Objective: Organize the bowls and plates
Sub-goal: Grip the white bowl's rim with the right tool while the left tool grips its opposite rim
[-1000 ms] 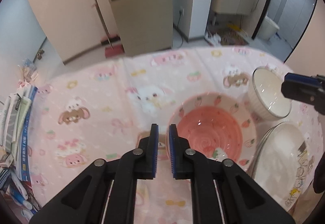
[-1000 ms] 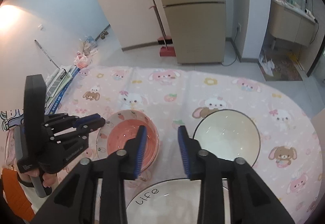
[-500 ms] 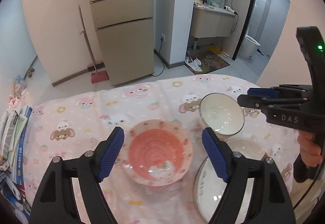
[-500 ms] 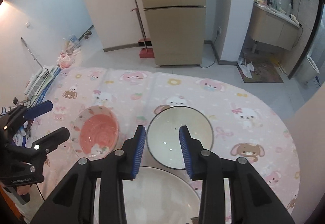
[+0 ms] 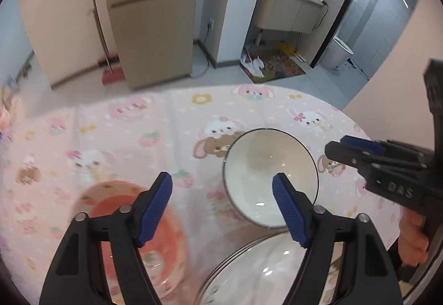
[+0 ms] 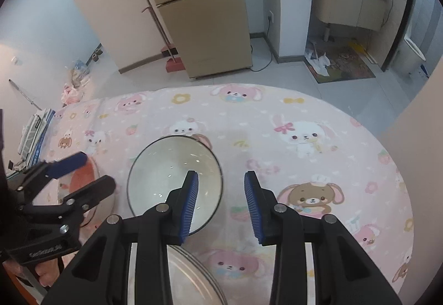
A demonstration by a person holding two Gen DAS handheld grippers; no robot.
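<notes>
A white bowl (image 5: 265,175) stands on the pink cartoon tablecloth (image 5: 166,122); it also shows in the right wrist view (image 6: 169,175). A pink strawberry bowl (image 5: 119,211) sits to its left, partly behind my left fingers, and shows at the left of the right wrist view (image 6: 80,180). A large white plate (image 5: 263,269) lies nearest me, and its rim (image 6: 191,277) shows in the right wrist view. My left gripper (image 5: 223,211) is open and empty above the gap between the bowls. My right gripper (image 6: 220,199) is open and empty over the white bowl's right rim.
The table's far edge (image 6: 221,86) curves round, with tiled floor, a fridge (image 6: 199,8) and a red broom (image 6: 171,61) beyond. Books (image 6: 33,133) are stacked at the table's left end. A wall (image 6: 415,125) stands close on the right.
My left gripper opened wide, let go of the pink bowl's rim, rose and swung right toward the white bowl. My right gripper moved right, now over the white bowl's right rim.
</notes>
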